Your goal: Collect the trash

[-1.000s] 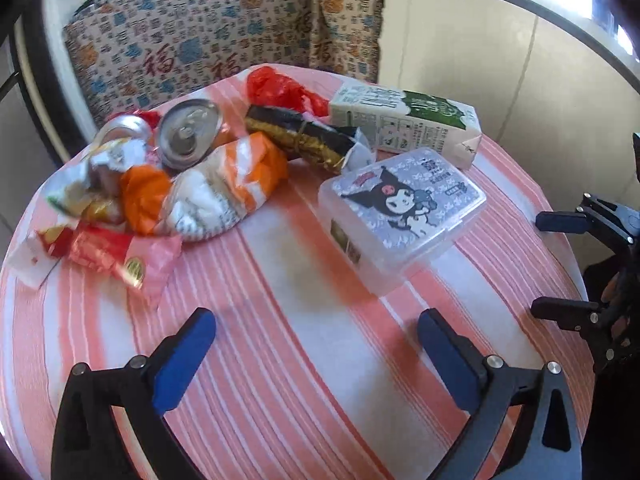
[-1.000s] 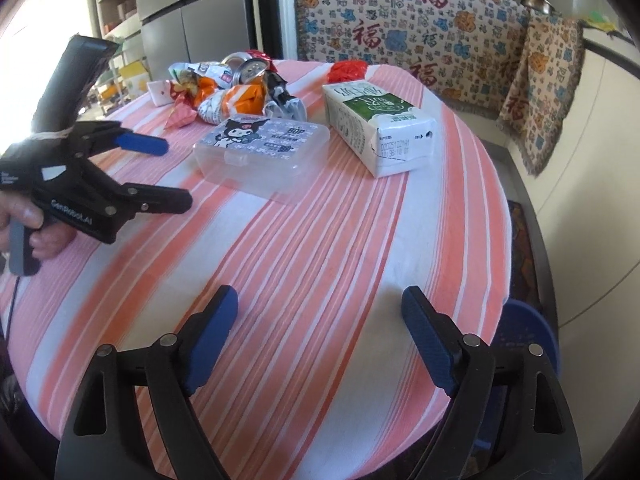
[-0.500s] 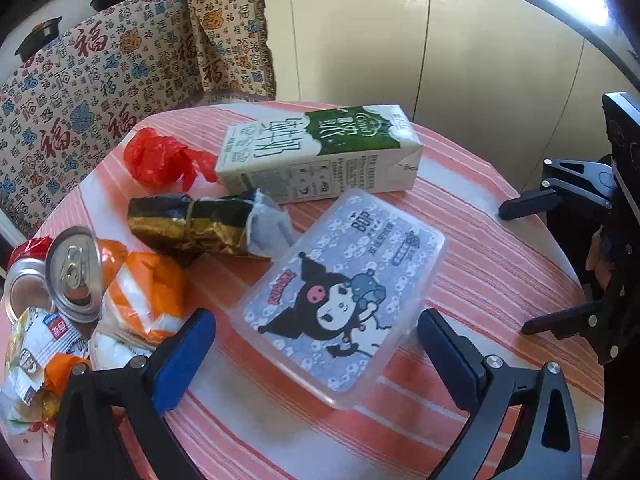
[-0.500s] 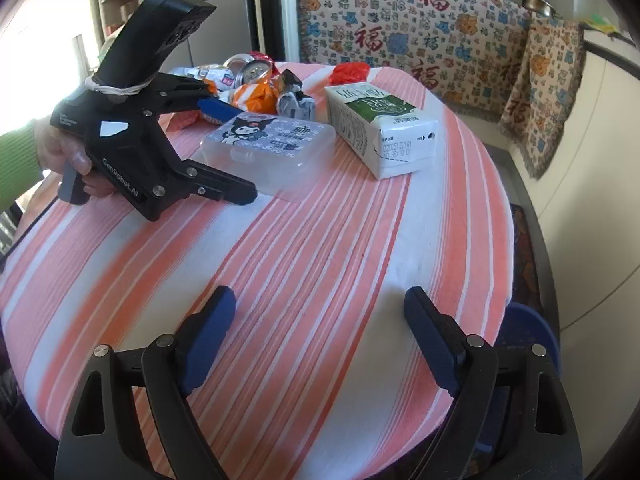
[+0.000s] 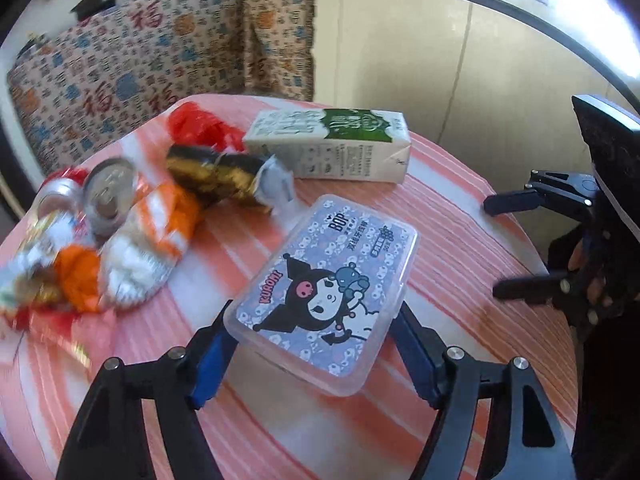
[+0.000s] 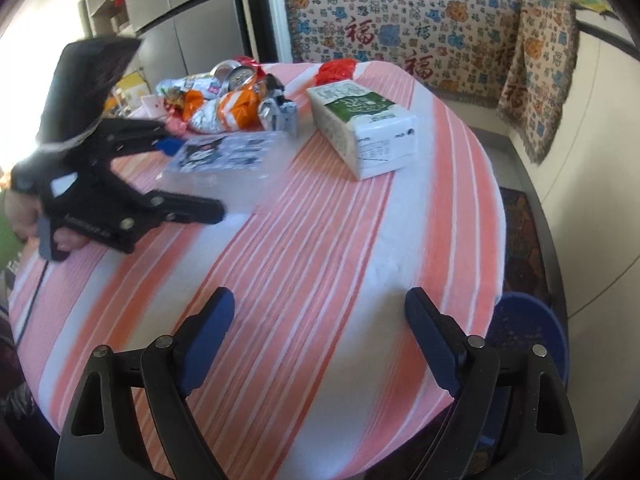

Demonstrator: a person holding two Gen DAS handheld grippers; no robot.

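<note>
A clear plastic box with a cartoon lid (image 5: pixel 328 288) lies on the striped tablecloth (image 5: pixel 460 216). My left gripper (image 5: pixel 316 352) is open, its two blue pads on either side of the box's near end; whether they touch it I cannot tell. It also shows in the right wrist view (image 6: pixel 192 176). A green and white milk carton (image 5: pixel 332 148) lies on its side behind the box. My right gripper (image 6: pixel 320 340) is open and empty above bare cloth near the table's front edge.
Crumpled wrappers (image 5: pixel 148 236), two opened cans (image 5: pixel 108 196), a gold and black packet (image 5: pixel 216 176) and a red bag (image 5: pixel 196 124) are piled at the far left. A blue bin (image 6: pixel 528 332) stands on the floor beyond the table's right edge. A patterned cloth (image 6: pixel 400 20) hangs behind.
My left gripper has swung right and come forward until its pads flank the cartoon box. The right gripper has hardly moved.
</note>
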